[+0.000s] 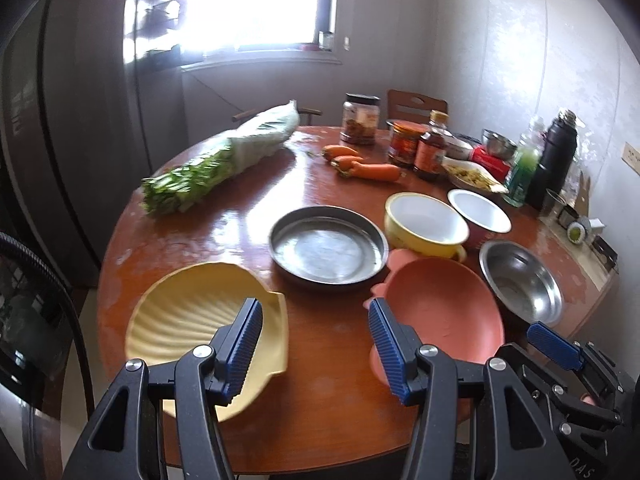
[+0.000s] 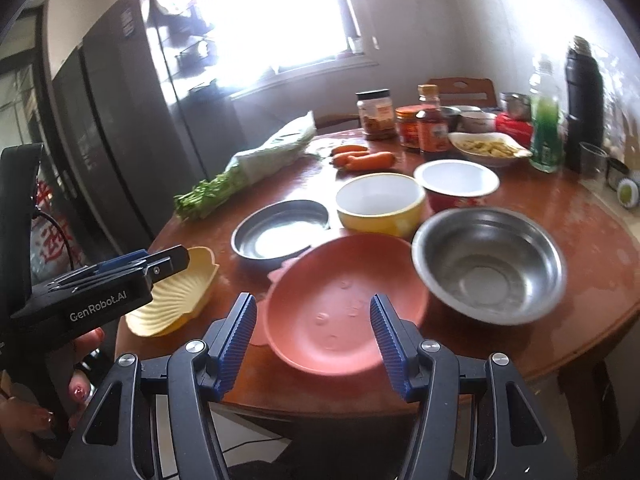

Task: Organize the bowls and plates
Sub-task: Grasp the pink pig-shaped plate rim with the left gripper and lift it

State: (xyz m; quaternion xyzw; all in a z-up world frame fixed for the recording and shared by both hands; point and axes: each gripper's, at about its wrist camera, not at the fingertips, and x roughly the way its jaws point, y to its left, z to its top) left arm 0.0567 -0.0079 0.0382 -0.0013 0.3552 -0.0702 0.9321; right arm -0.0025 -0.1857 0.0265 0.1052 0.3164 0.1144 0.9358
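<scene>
On the round wooden table (image 1: 320, 400) lie a yellow shell-shaped plate (image 1: 192, 320) (image 2: 176, 296), a pink plate (image 1: 444, 312) (image 2: 344, 304), a round metal pan (image 1: 328, 248) (image 2: 280, 232), a steel bowl (image 1: 520, 280) (image 2: 488, 264), a yellow bowl (image 1: 424, 220) (image 2: 380, 204) and a red bowl (image 1: 480, 212) (image 2: 456, 184). My left gripper (image 1: 316, 348) is open above the table's near edge, between the yellow and pink plates. My right gripper (image 2: 312, 344) is open just before the pink plate's near rim. Both hold nothing.
Leafy greens in a bag (image 1: 224, 160), carrots (image 1: 364, 166), jars and a sauce bottle (image 1: 428, 148), a dish of food (image 1: 472, 174), a green bottle (image 1: 524, 168) and a black flask (image 1: 556, 156) fill the far side. A dark fridge (image 2: 120, 140) stands left, a chair (image 1: 416, 106) behind.
</scene>
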